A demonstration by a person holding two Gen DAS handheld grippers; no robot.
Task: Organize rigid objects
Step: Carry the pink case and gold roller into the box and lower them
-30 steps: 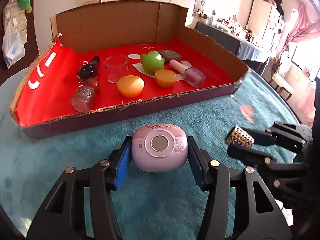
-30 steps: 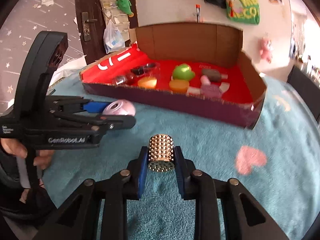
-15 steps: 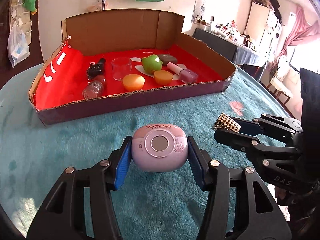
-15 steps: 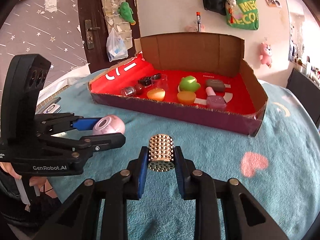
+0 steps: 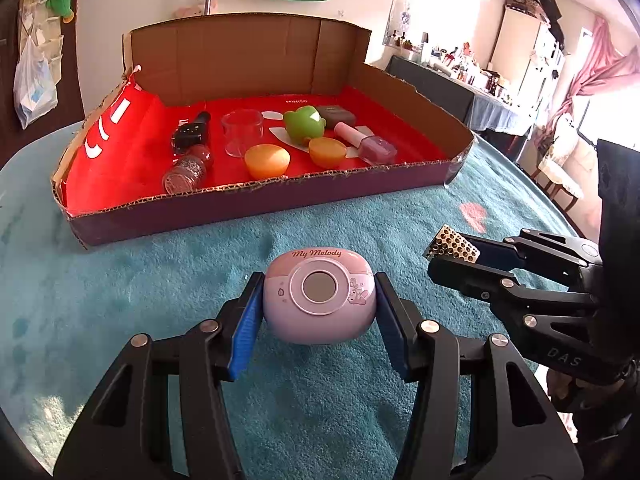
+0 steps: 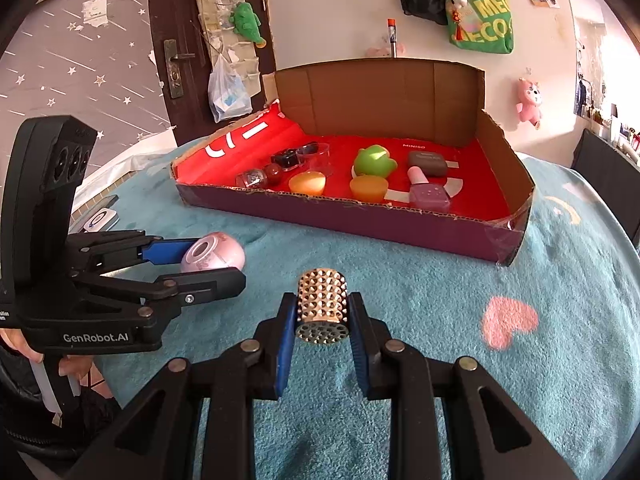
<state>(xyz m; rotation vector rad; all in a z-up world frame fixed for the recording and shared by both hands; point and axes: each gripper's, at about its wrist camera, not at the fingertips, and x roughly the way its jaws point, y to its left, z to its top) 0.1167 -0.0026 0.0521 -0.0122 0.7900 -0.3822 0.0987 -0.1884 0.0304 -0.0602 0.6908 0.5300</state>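
My left gripper is shut on a pink oval "My Melody" case, held just above the teal cloth. The right wrist view shows that gripper and case at the left. My right gripper is shut on a gold studded cylinder. In the left wrist view that gripper and cylinder sit to the right. Ahead lies a red-lined cardboard box. It holds a green toy, two orange halves, a pink nail polish bottle and a clear cup.
The box also holds a black bottle, a glitter bottle and a grey-brown case. A teal fuzzy cloth with a pink heart covers the round table. A hand grips the left handle.
My left gripper has drawn back a little from the box, still holding the pink case. The right gripper has kept still with the studded cylinder.
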